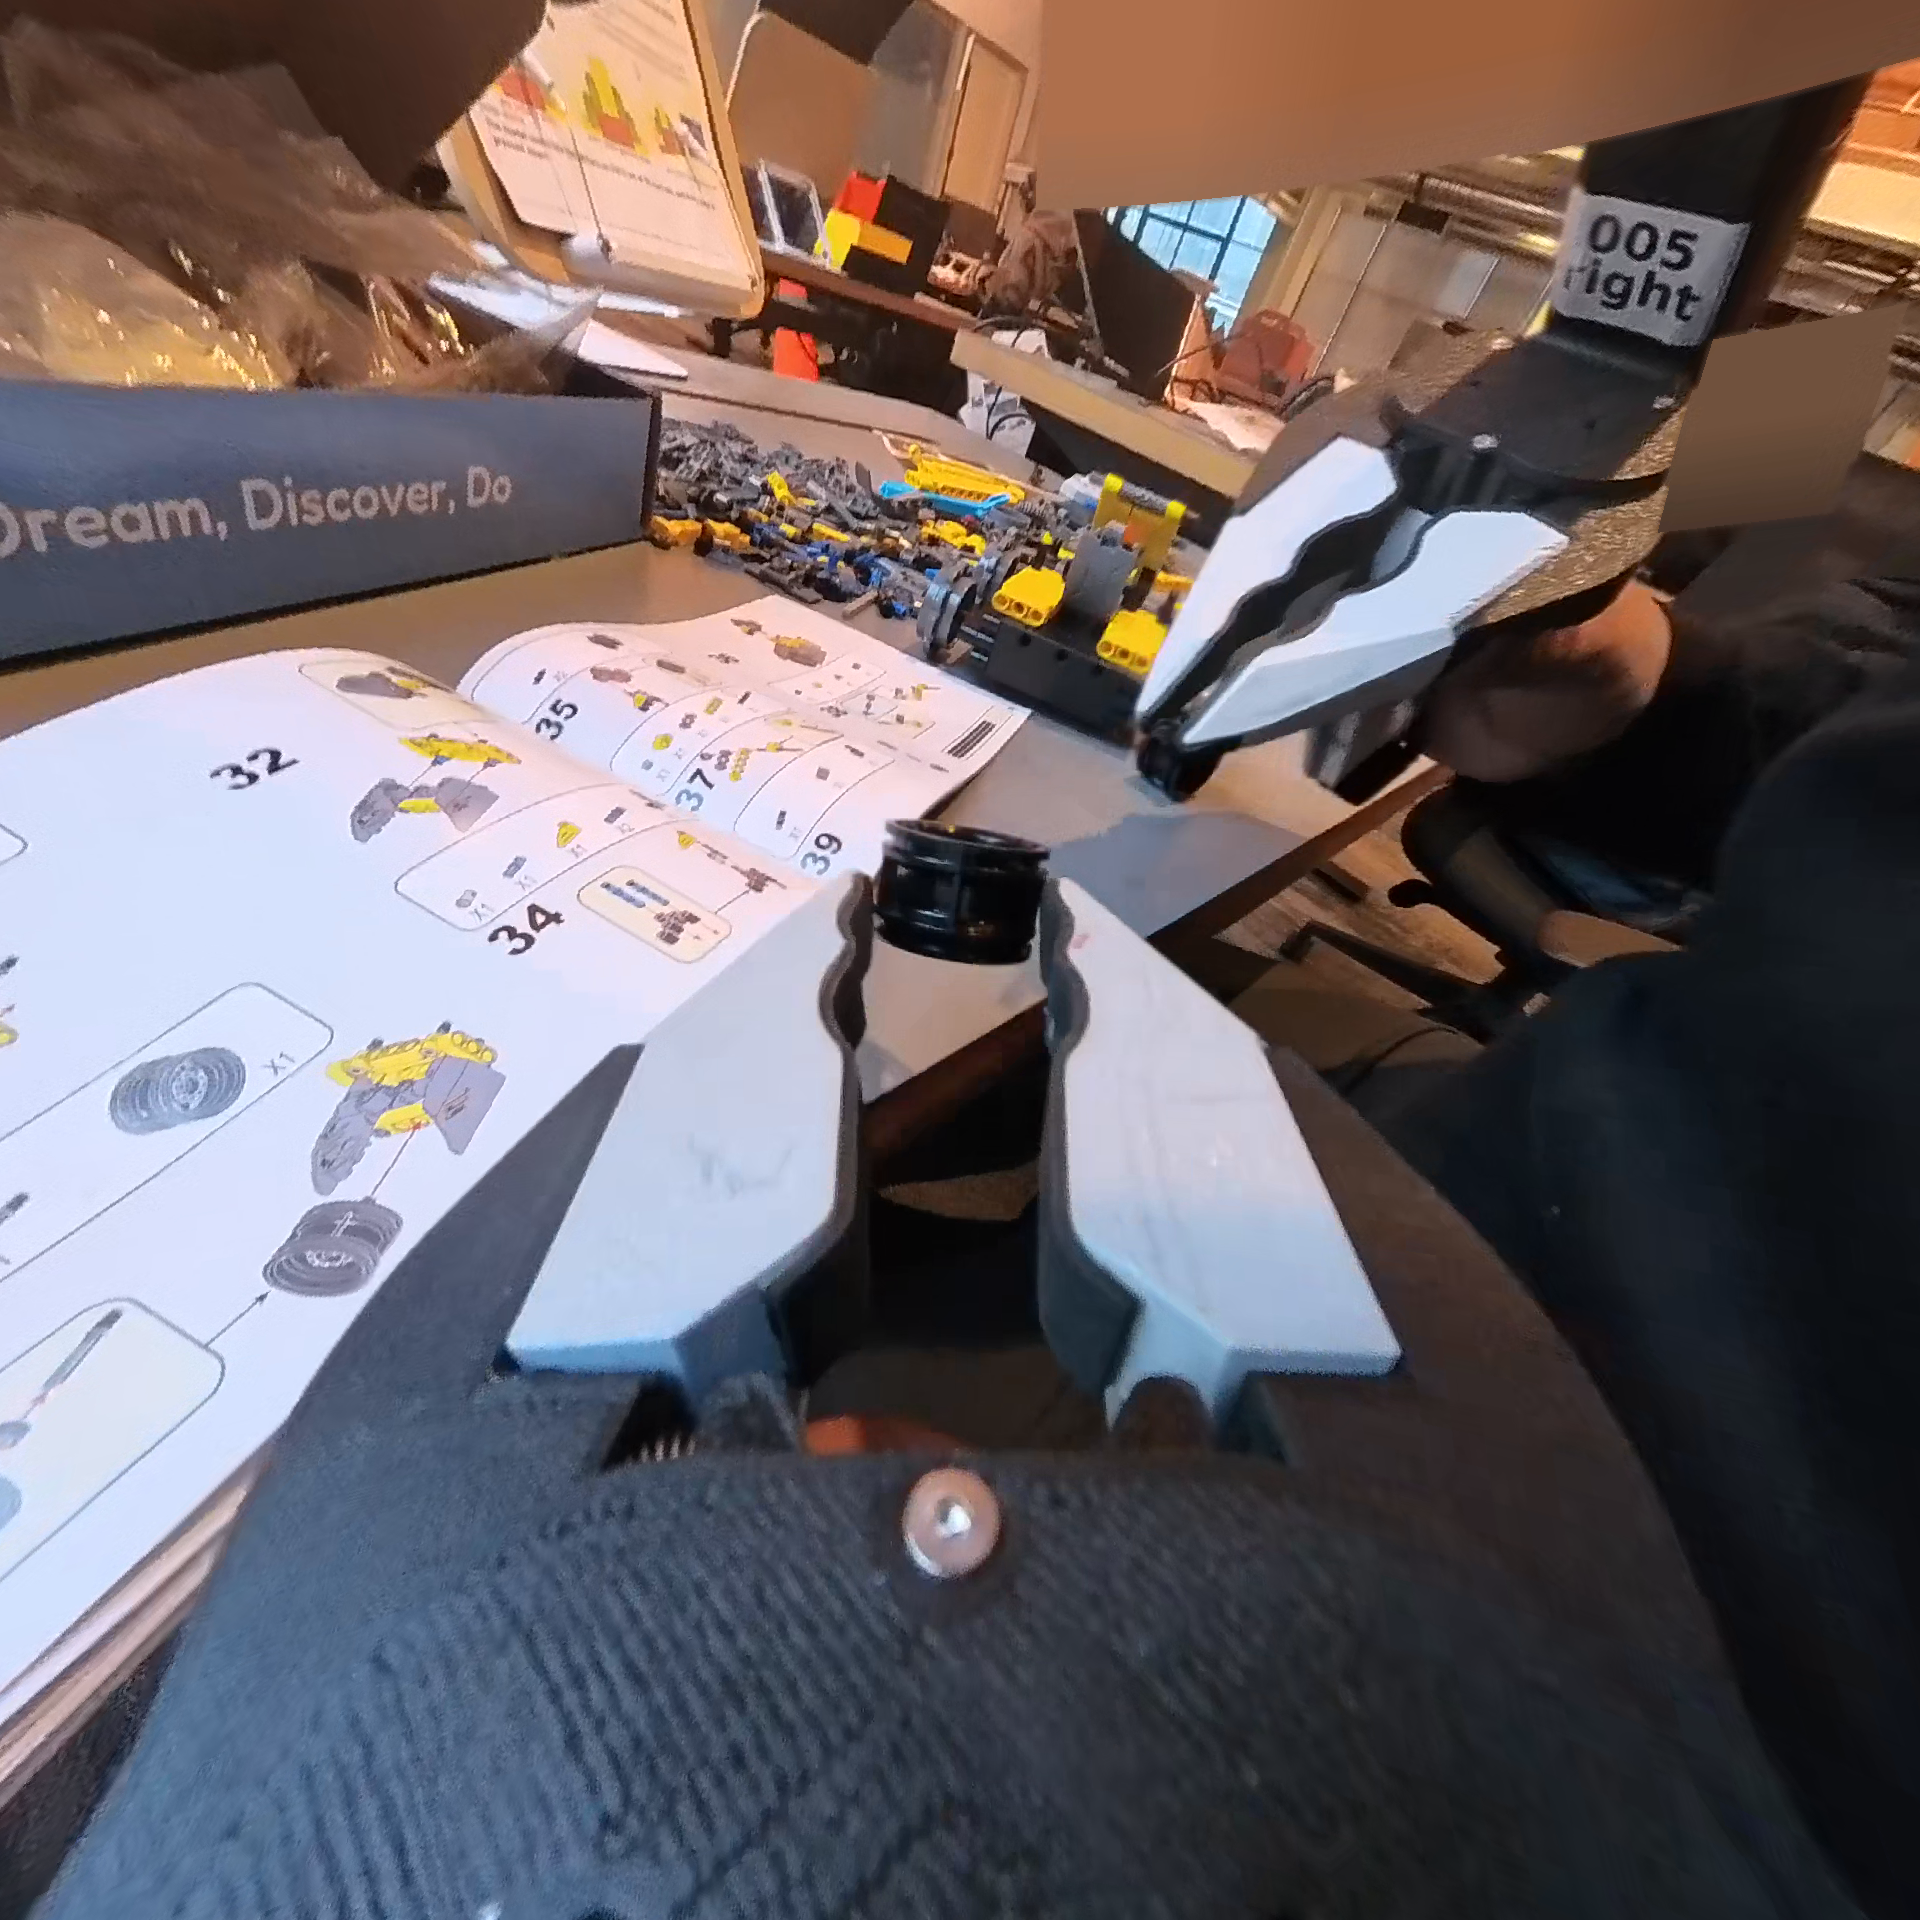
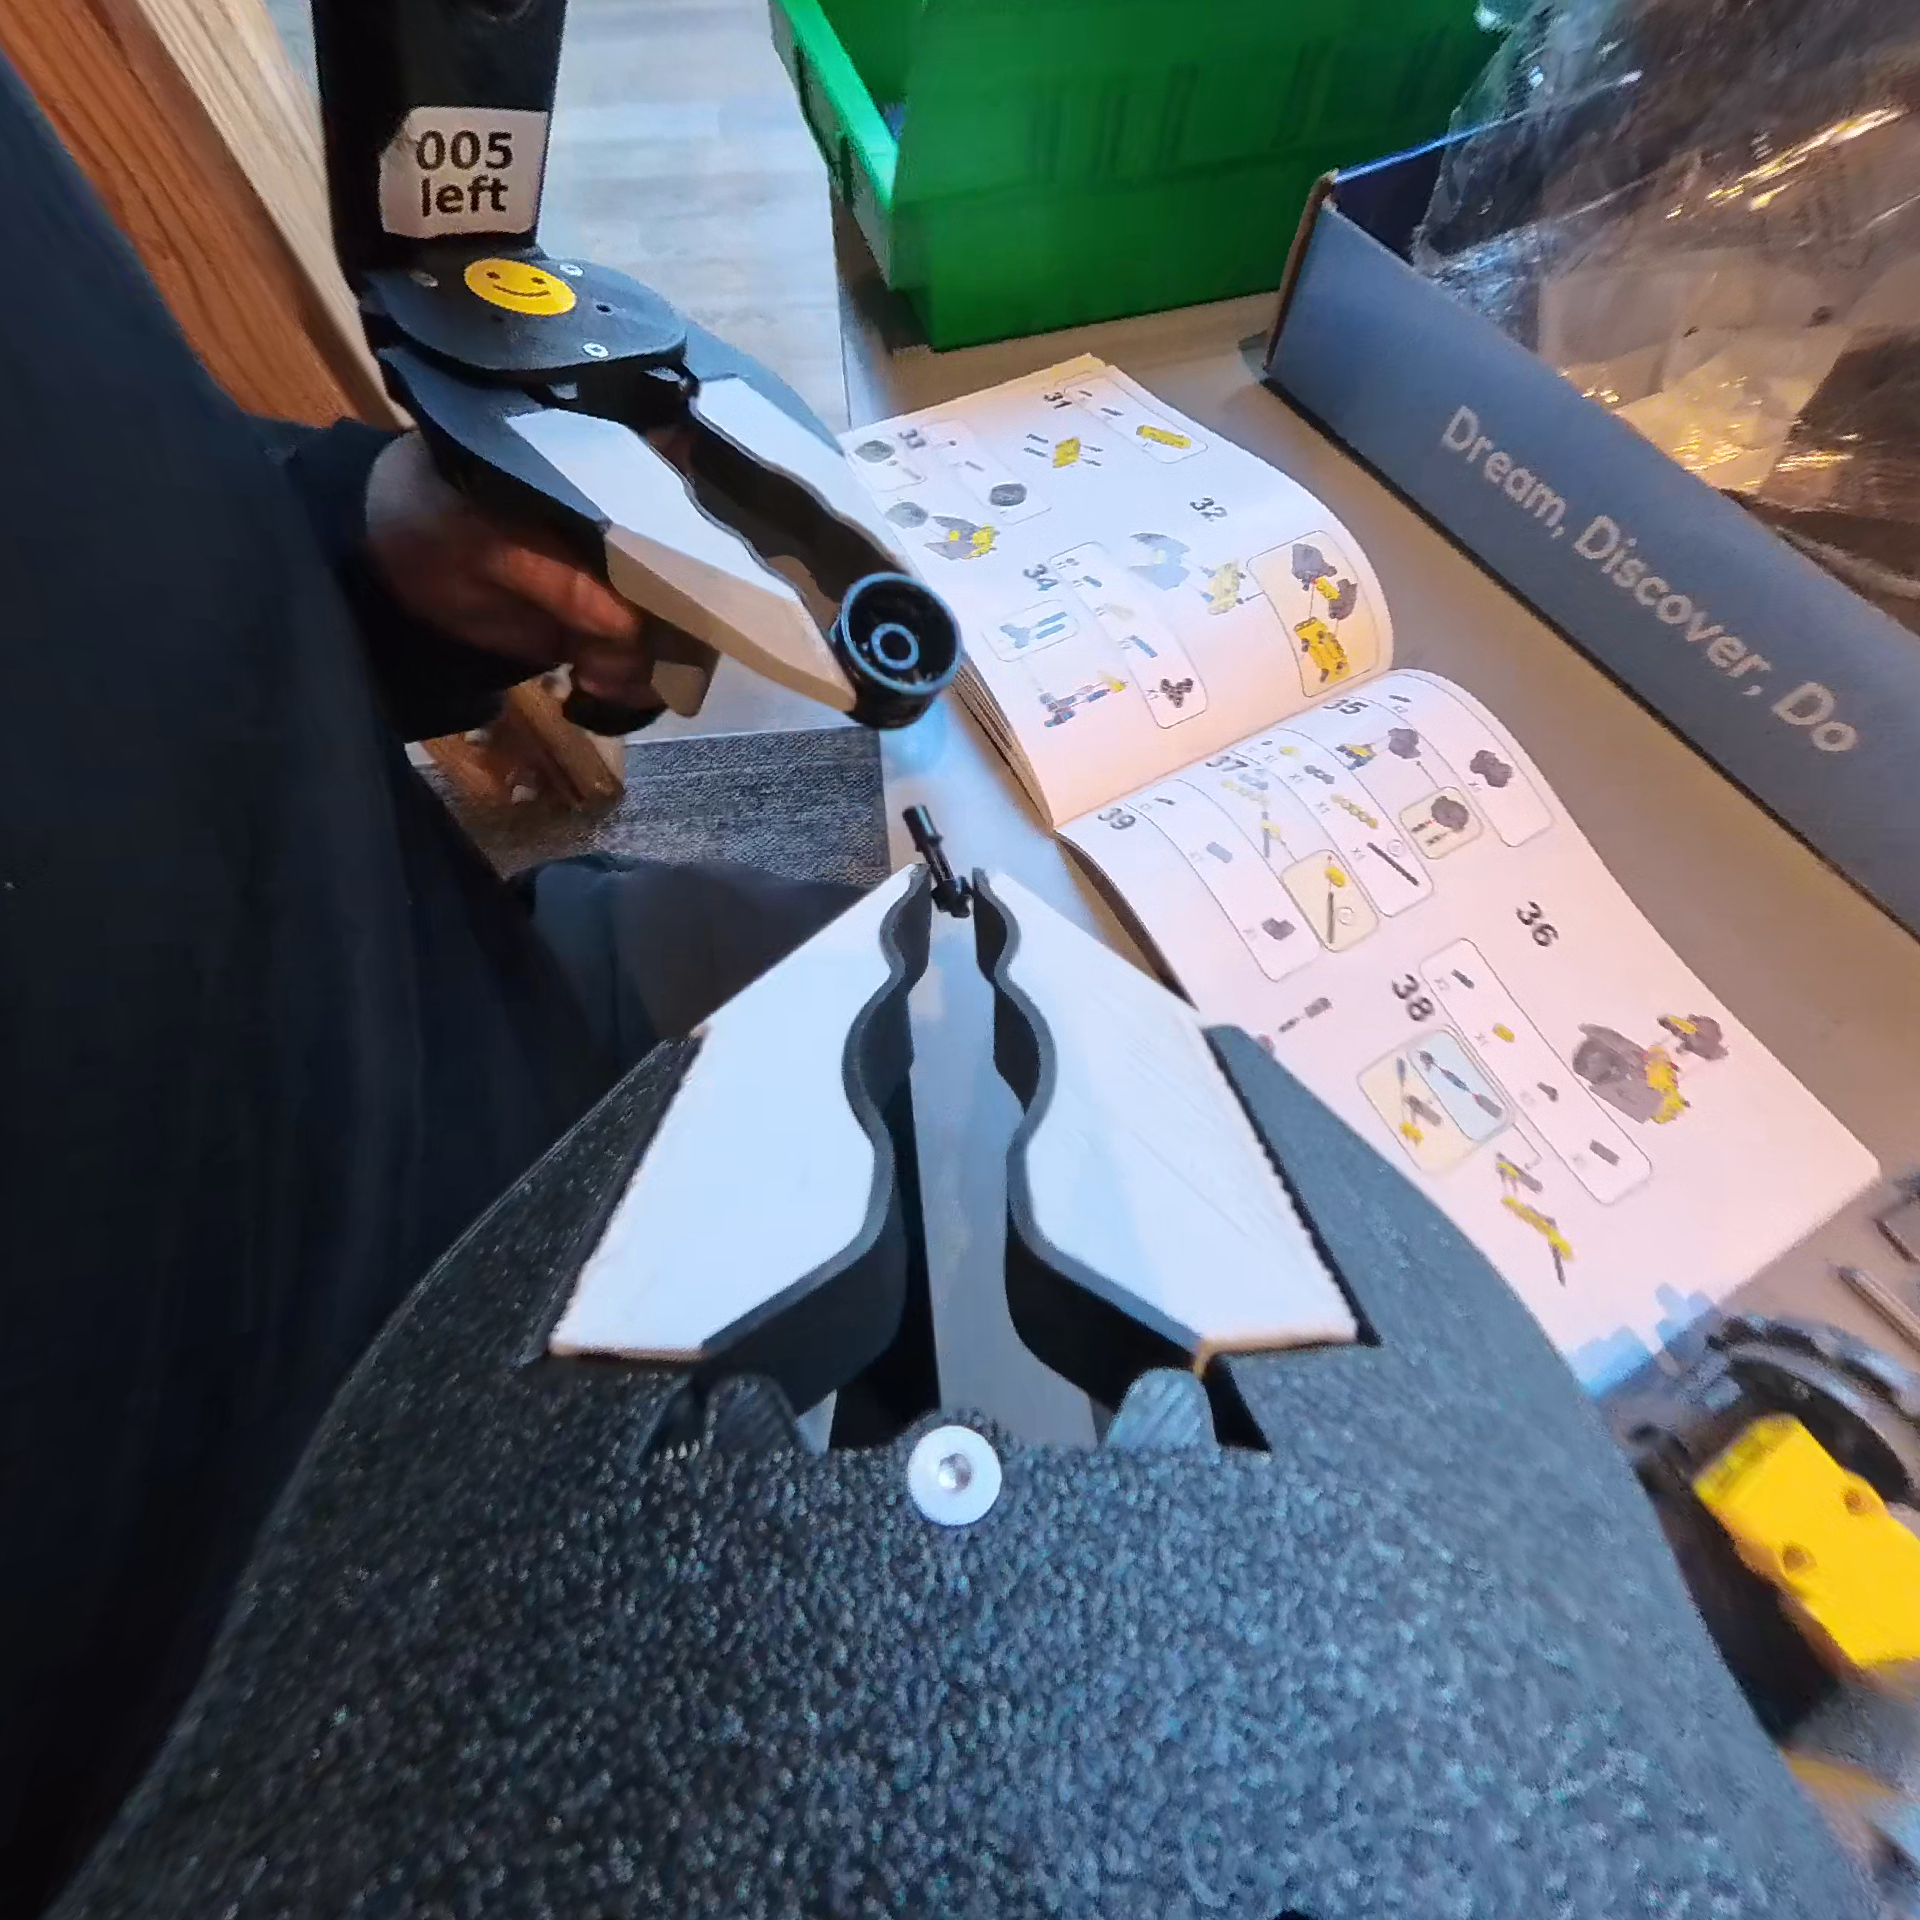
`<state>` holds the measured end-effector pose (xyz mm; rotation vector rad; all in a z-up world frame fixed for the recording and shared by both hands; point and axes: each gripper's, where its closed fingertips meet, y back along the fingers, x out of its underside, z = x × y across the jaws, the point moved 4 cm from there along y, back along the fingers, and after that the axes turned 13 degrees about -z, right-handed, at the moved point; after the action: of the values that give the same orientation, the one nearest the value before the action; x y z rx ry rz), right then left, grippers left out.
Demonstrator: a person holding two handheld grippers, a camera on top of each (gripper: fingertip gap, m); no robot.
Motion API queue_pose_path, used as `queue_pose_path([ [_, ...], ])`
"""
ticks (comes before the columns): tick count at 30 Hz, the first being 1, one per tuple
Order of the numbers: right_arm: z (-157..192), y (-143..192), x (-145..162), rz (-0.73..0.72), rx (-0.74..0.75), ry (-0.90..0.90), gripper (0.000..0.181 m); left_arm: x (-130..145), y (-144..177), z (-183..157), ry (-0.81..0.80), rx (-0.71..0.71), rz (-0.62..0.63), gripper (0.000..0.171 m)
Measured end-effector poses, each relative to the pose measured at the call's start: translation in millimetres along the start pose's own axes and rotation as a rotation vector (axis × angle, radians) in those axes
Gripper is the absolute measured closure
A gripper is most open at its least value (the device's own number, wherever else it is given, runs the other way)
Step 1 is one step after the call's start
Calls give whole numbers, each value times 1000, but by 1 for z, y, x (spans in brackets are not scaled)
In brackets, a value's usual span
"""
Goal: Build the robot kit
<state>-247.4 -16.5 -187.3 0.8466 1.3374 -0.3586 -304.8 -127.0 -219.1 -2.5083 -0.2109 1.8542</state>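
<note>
black wheel hub (image 1: 958,889) is pinched across its ribbed sides between the tips of the left gripper (image 1: 951,914), jaws closed on it, and is carried in the air just off the near edge of the grey table (image 1: 582,592). in the right wrist view the hub (image 2: 894,649) is seen turned with its open face and centre hole toward the right gripper (image 2: 948,891); this is judged to leave the hole reachable.

small black pin (image 2: 935,860) is nipped at one end between the right gripper's tips, jaws nearly together on it, the free end left pointing up toward the hub. pin and hub are near, not touching.

open instruction booklet (image 1: 416,883) is laid flat on the table, left of the left gripper, pages facing up, probably so it can be read. farther off: a part-built yellow and grey model (image 1: 1070,613) and a scatter of loose pieces (image 1: 821,509). a dark blue box (image 1: 312,499) stands at the far left with crumpled clear bags (image 1: 156,239) inside. a green bin (image 2: 1122,156) is seen at the booklet's far end.

room: open workshop, desks, windows far back. a person's hand (image 2: 499,592) is wrapped round the left gripper's handle.
</note>
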Motion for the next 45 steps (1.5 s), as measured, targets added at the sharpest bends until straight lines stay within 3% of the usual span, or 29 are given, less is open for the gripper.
queue_pose_path([
  [3,-2,25,-5,-33,57,12,174,-10,0,-4,-24,21,-65,141],
  [8,-14,81,4,-45,187,-1,174,-20,-2,-11,87,94,-165,141],
  [12,-22,119,18,-44,275,-20,174,-12,-8,-18,-8,82,-105,141],
  [18,-14,126,8,-100,262,-9,174,-11,-14,-27,-94,77,-92,141],
  [22,-4,99,-10,-124,188,27,174,-16,-14,-27,-108,67,-122,141],
  [28,3,29,-26,-75,30,79,174,-17,1,-7,-115,-45,-93,141],
  [37,-47,-64,-34,161,-87,148,174,-31,23,43,-31,-174,-206,141],
  [45,-51,-144,-40,181,-302,119,174,-34,55,76,34,-314,-263,141],
])
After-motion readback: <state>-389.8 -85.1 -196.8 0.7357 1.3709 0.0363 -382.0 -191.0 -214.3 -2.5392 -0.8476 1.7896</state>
